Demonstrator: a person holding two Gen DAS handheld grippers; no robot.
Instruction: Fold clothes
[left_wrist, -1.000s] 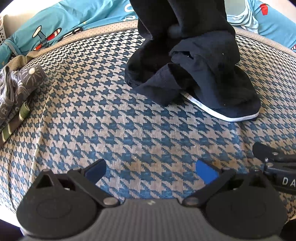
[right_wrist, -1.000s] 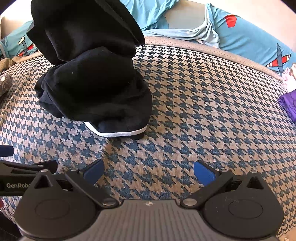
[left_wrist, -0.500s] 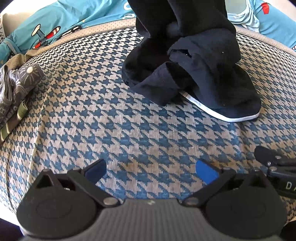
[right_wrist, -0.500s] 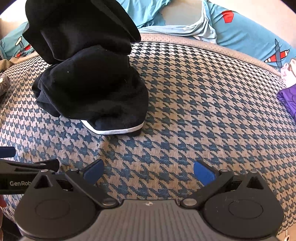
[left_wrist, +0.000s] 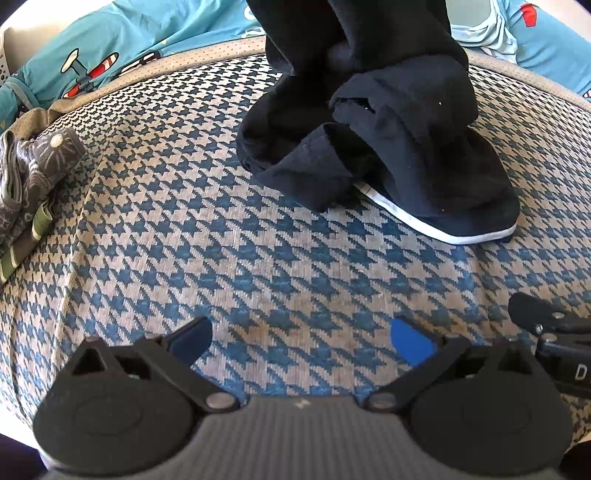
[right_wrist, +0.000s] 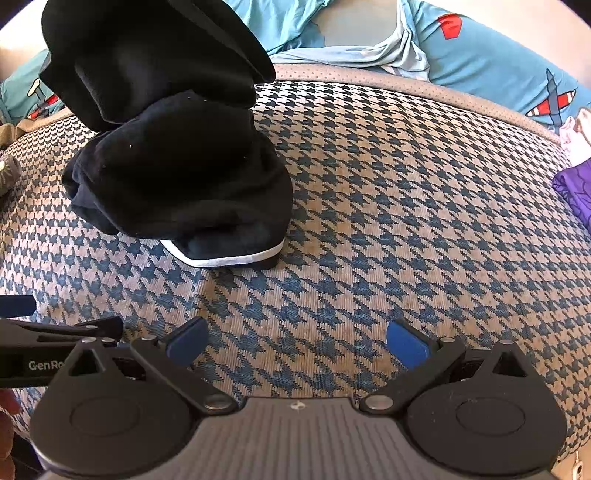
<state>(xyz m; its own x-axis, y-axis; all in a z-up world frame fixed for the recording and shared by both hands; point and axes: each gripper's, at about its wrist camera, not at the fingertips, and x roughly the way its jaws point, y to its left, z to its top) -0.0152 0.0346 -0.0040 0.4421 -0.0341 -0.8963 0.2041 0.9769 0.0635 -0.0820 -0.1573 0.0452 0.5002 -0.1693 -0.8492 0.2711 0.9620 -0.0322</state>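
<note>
A black fabric garment with a white-edged hem (left_wrist: 388, 147) is seen heaped on the blue-and-beige houndstooth cushion (left_wrist: 258, 258), well ahead of both tools. The left tool (left_wrist: 301, 338) and the right tool (right_wrist: 295, 341) are held spread wide, nothing gripped, side by side above the cushion.

White lettering "GenRo", cut off by the frame in front, stands on the left gripper (right_wrist: 55, 350) seen at the right wrist view's edge. The right gripper (left_wrist: 554, 343) shows what looks like a "D".
</note>
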